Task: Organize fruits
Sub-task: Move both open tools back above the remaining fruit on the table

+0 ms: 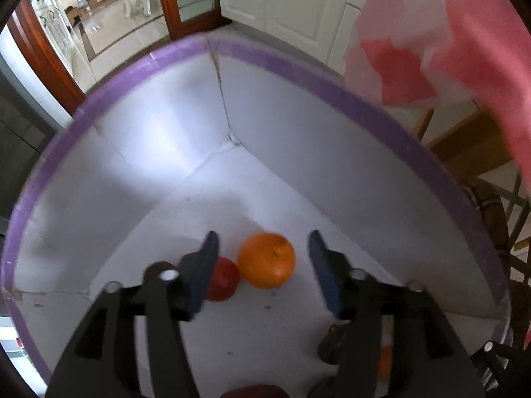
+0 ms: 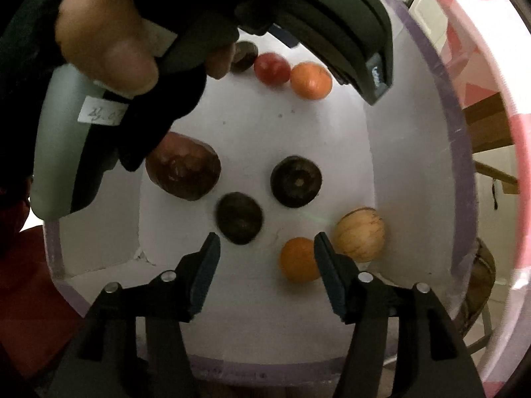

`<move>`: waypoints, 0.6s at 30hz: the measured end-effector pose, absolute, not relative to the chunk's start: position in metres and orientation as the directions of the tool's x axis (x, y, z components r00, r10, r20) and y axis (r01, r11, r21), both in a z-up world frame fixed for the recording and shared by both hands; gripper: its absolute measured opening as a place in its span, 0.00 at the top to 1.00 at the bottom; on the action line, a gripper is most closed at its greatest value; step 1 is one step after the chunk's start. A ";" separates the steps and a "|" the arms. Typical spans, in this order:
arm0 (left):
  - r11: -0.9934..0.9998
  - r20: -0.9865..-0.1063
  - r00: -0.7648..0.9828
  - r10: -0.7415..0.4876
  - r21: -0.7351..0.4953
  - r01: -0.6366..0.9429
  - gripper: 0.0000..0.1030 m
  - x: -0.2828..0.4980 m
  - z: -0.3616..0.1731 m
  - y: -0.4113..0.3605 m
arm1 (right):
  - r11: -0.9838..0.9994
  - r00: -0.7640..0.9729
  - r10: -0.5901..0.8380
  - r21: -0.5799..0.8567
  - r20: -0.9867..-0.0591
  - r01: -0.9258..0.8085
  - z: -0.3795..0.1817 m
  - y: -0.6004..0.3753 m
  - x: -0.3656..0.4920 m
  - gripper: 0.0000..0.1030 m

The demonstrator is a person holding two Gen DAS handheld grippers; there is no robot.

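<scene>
A white box with a purple rim [image 1: 298, 76] holds the fruit. In the left wrist view an orange [image 1: 267, 260] lies on the box floor, with a red fruit [image 1: 224, 278] touching its left side and a dark fruit [image 1: 156, 268] half hidden behind the left finger. My left gripper [image 1: 264, 235] hangs open above the orange, pads apart from it. In the right wrist view my right gripper [image 2: 267, 237] is open over bare floor. A small orange [image 2: 298, 260] sits just inside its right finger, untouched. A pale striped fruit [image 2: 360, 233] lies just right of that orange.
Two dark round fruits [image 2: 239, 217] [image 2: 295, 180] and a large brown-red fruit [image 2: 184, 174] lie mid-box. A hand [image 2: 106, 43] holding the left gripper's body fills the upper left. A pink-and-white cloth [image 1: 464, 49] hangs right of the box, above a wooden chair [image 1: 471, 146].
</scene>
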State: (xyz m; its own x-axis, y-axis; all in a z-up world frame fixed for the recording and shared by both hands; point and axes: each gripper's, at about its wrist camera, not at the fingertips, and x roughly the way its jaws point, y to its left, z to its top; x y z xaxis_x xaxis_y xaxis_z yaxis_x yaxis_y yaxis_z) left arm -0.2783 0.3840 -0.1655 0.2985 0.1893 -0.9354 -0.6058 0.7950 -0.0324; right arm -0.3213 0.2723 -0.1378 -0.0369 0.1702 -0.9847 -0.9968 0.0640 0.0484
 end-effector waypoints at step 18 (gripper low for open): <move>0.672 -0.527 0.617 0.585 -0.112 -0.732 0.01 -0.281 0.063 0.323 | 0.324 0.314 0.733 -0.096 -0.604 -0.941 0.072 0.147 -0.267 0.16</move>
